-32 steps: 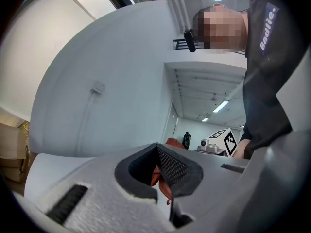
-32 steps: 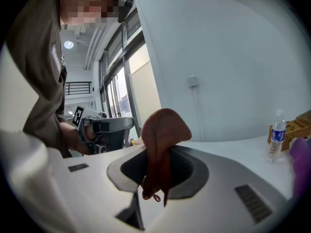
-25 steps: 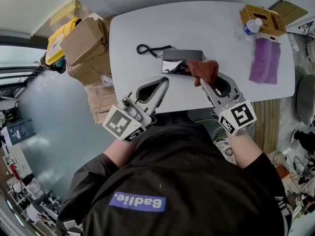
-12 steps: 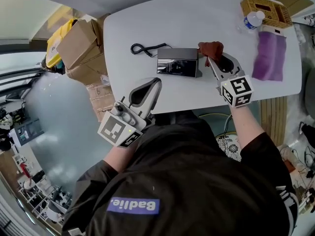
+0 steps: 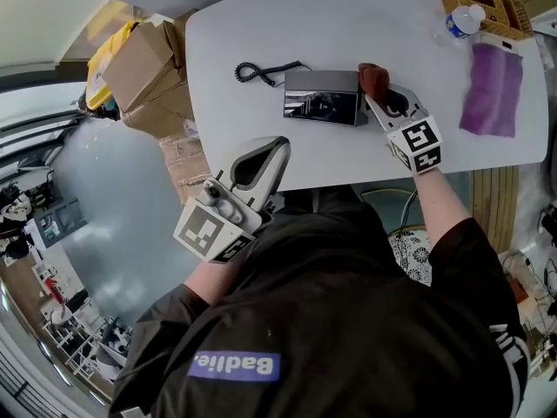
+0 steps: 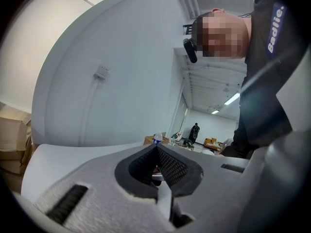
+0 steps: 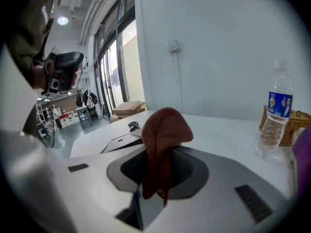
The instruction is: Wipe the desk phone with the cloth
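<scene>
The right tool [image 5: 378, 94] is clamped on the cloth [image 5: 374, 77]. In the right gripper view its two jaws are closed together on a fold of the rust-brown cloth [image 7: 164, 130], which bunches up above the tips of the tool [image 7: 156, 171] and hangs in a narrow tail between the pads. In the head view the cloth sits at the right end of the desk phone [image 5: 321, 107], at its far corner; whether it presses on the casing I cannot tell.

The left tool [image 5: 274, 149] holds nothing. Seen in the left gripper view, the tool [image 6: 157, 149] has its tips brought together, with only the hollow between the dark pads left behind them. It hangs at the near edge of the surface [image 5: 348, 24], well short of the phone and pointing toward it.

The phone lies flat near the middle of the white surface, a dark slab with a glossy front face. Its coiled cord [image 5: 261, 71] trails off to the left on the surface. In the right gripper view the phone [image 7: 121, 141] shows just left of the cloth.

At the far right corner a wicker basket [image 5: 487, 3] stands with a water bottle [image 5: 459, 23] beside it. A purple cloth [image 5: 494, 90] lies flat just in front of them. Off the left end of the surface, cardboard boxes [image 5: 144, 68] are stacked on the floor.
</scene>
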Action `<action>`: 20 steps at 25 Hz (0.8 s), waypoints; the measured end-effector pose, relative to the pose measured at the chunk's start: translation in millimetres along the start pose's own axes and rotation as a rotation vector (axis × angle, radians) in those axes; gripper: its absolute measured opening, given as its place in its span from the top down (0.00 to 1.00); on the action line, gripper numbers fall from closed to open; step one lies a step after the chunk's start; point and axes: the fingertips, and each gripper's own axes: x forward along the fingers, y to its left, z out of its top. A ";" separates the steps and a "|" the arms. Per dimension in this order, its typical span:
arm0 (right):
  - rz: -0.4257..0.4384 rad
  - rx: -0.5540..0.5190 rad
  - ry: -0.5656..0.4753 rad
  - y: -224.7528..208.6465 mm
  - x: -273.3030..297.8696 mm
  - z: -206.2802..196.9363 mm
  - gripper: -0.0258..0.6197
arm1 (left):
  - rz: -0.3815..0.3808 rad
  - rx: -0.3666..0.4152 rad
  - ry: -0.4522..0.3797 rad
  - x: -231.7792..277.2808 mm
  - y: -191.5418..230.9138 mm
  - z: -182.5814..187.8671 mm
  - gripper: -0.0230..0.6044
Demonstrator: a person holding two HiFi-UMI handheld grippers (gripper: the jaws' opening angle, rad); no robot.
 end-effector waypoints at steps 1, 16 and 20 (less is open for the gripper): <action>0.008 -0.016 0.001 5.3 -2.6 -0.6 0.82 | -0.005 0.000 0.000 -0.6 -1.2 -0.5 0.95; 0.065 -0.051 0.088 94.6 -45.8 -44.0 0.82 | -0.106 0.009 -0.014 -19.8 -19.6 -5.8 0.95; 0.097 -0.058 0.100 120.6 -55.8 -36.6 0.82 | -0.126 0.008 -0.044 -25.4 -20.9 -0.1 0.95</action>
